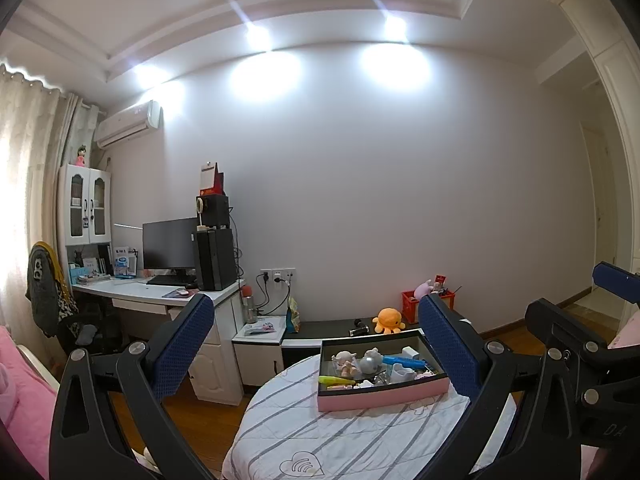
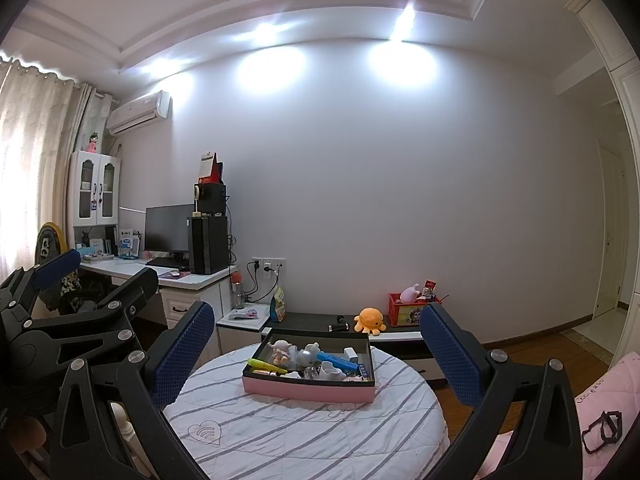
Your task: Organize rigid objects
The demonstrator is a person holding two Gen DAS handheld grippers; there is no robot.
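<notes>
Pink box [image 2: 308, 390] of small toys [image 2: 304, 356] is set on striped round table [image 2: 280, 432]. Left gripper [image 1: 316, 344] and right gripper [image 2: 318, 352] are held wide apart above it, nothing gripped.
</notes>
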